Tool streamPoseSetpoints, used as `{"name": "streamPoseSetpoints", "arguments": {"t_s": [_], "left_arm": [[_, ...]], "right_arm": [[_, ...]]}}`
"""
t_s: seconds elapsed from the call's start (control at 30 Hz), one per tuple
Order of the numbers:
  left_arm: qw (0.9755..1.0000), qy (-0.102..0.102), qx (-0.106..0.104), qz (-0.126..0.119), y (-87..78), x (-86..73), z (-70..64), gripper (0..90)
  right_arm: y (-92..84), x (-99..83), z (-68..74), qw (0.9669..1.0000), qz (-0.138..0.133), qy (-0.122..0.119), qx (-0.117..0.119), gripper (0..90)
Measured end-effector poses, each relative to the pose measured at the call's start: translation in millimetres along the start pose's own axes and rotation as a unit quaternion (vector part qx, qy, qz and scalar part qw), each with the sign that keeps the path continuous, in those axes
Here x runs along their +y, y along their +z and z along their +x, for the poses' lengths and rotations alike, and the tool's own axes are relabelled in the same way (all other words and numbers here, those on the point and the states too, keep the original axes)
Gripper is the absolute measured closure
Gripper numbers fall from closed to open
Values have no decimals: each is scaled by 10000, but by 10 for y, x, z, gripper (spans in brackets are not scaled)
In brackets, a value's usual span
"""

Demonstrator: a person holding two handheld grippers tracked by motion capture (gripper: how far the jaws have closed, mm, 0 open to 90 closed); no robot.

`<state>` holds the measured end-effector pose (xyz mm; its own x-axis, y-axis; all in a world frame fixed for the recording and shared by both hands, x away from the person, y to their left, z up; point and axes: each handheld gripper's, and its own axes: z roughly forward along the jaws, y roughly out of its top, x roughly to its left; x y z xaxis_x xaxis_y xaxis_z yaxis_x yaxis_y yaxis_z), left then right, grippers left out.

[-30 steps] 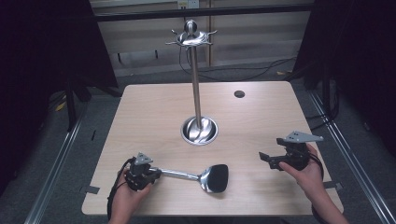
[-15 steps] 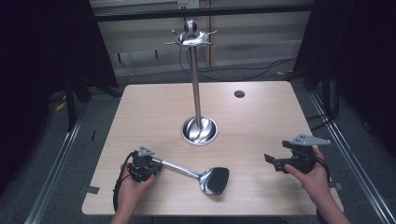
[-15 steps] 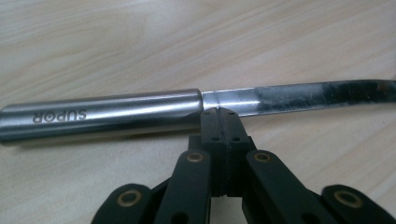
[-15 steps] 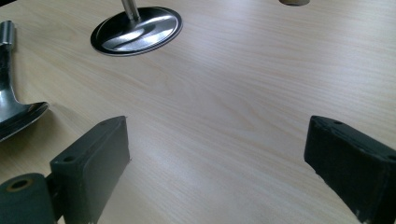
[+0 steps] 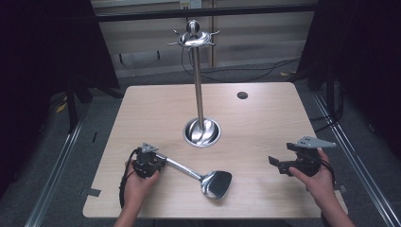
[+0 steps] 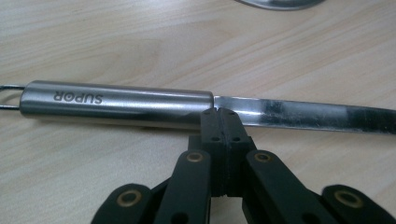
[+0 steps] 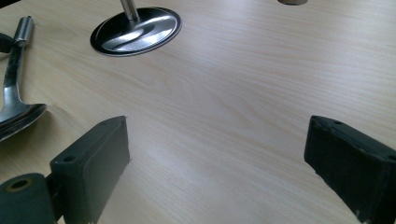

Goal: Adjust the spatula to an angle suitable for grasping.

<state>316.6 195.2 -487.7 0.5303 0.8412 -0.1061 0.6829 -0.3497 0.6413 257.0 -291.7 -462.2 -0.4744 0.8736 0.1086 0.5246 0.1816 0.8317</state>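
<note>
Now: steel spatula [image 5: 203, 176] flat on the wooden table [image 5: 265, 123], near the front edge.

Left gripper [image 6: 219, 114] has its jaws pressed together, tips just beside the handle (marked SUPOR), with nothing between them. Right gripper [image 7: 217, 154] hovers well apart, jaws spread wide. Utensil stand [image 5: 200, 94] rises mid-table.

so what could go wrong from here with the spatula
1. The left gripper has its jaws shut in front of the spatula handle, apparently not around it, so a lift could come up empty.
2. A push may roll the round handle along the table.
3. The right gripper is open and far off, giving no support.
</note>
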Motion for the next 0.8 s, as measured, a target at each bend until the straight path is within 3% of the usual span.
{"name": "streamPoseSetpoints", "arguments": {"t_s": [0.37, 0.43, 0.63, 0.8], "left_arm": [[9997, -232, 62, -57, 175, 184, 17, 900], [9995, -257, 153, -36, 218, 238, 11, 898], [9995, -271, 169, 32, 281, 321, 2, 884], [9990, -431, 120, 77, 329, 391, 1, 882]], "right_arm": [[10, 23, 7, 10000, -18, -16, 22, 63], [14, 29, 6, 10000, -39, 3, 32, 63], [20, 34, 11, 10000, -39, 13, 37, 63], [32, 35, 26, 10000, -26, -17, 44, 63]]}}
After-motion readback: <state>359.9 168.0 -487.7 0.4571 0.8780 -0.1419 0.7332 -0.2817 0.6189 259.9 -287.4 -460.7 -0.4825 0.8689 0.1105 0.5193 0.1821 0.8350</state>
